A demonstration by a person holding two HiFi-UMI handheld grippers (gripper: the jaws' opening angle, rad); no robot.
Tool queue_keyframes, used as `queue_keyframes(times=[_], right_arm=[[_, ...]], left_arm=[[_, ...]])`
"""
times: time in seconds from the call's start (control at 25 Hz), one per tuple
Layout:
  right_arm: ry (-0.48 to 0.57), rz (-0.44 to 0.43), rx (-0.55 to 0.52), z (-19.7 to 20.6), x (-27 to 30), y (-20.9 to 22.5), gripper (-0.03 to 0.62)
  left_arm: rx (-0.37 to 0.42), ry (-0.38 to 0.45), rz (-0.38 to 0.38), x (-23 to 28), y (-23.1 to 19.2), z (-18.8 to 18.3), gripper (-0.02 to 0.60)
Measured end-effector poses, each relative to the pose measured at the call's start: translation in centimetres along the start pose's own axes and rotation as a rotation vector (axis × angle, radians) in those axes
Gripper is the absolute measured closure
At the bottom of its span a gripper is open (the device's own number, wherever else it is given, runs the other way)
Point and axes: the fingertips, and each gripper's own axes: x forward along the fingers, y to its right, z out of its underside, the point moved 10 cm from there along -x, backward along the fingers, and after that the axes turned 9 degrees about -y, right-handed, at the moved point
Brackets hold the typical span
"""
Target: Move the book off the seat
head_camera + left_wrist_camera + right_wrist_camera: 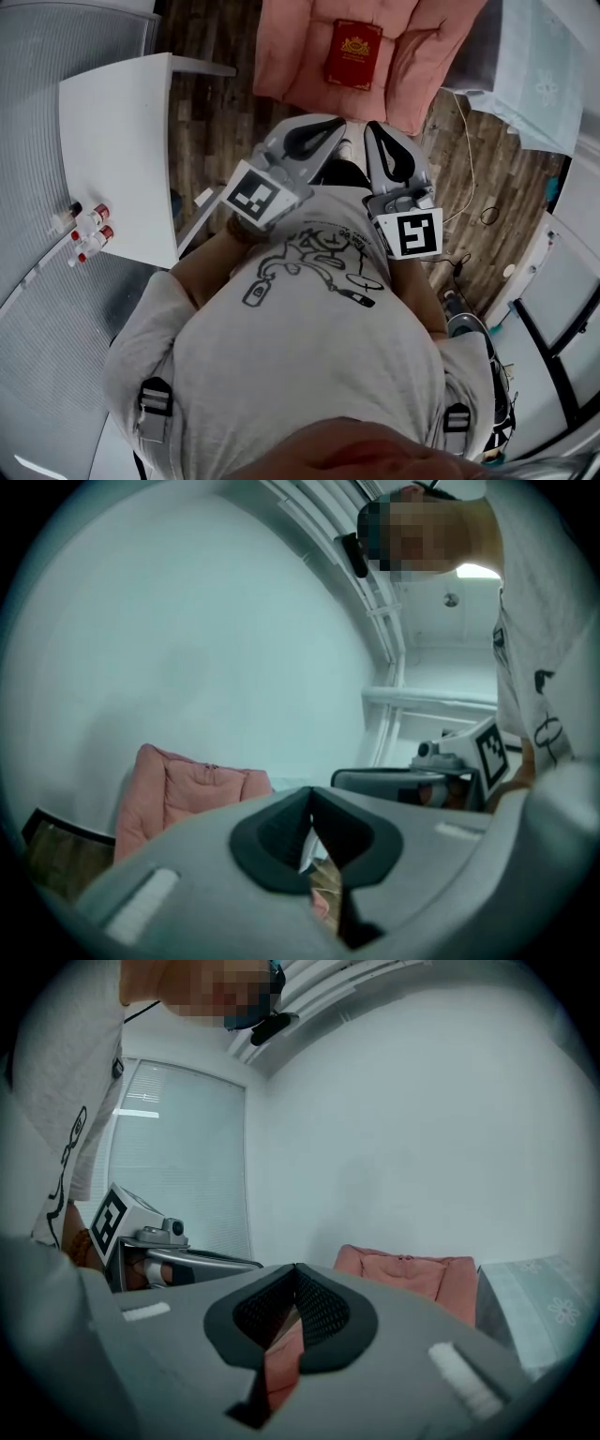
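A dark red book [353, 53] with a gold crest lies flat on the pink cushioned seat [291, 56] at the top of the head view. My left gripper [330, 124] and right gripper [373, 127] are held close to my chest, side by side, both shut and empty, their tips a short way in front of the seat's near edge. In the left gripper view the shut jaws [311, 799] point toward the pink seat back [187, 785]. The right gripper view shows shut jaws [295, 1274] with the pink seat [412, 1274] beyond; the book is hidden in both gripper views.
A white table [117, 150] stands at the left with small red-capped bottles [89, 232] near its edge. A pale blue cloth-covered piece [539, 75] sits right of the seat. Cables [469, 159] trail over the wooden floor at the right.
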Motion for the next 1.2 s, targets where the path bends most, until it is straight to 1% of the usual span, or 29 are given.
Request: queue_keyframes(times=[0.16,0.28,0.36,0.48,0.68,0.96,1.2], right_arm=[[-0.016,0.0,-0.016,0.7,0.4,1.1,0.588],[-0.011,-0.012,0.005,1.7,0.8,2.1,0.588],[-0.012,-0.004,0.033,2.1,1.2,2.9,0.588],[-0.042,-0.009,0.022,3.4,1.6,4.3,0.586],[-0.068,-0.026,0.018,5.2,2.7,6.5,0.567],[-0.105,-0.029,0.038,8.0,4.3,8.7,0.546],[-0.139,-0.031,0.078,11.8,7.1,11.5,0.526]], left_arm=[[-0.011,0.003,-0.028,0.7,-0.7,0.3,0.58],[-0.006,-0.007,-0.045,1.7,-1.3,0.6,0.58],[-0.006,-0.014,-0.057,2.8,-1.8,1.1,0.578],[-0.021,-0.022,-0.075,4.4,-2.4,2.0,0.578],[-0.043,-0.03,-0.08,6.3,-3.5,3.4,0.578],[-0.068,-0.089,-0.078,8.4,-5.4,6.6,0.523],[-0.089,-0.137,-0.066,11.7,-7.8,10.3,0.494]])
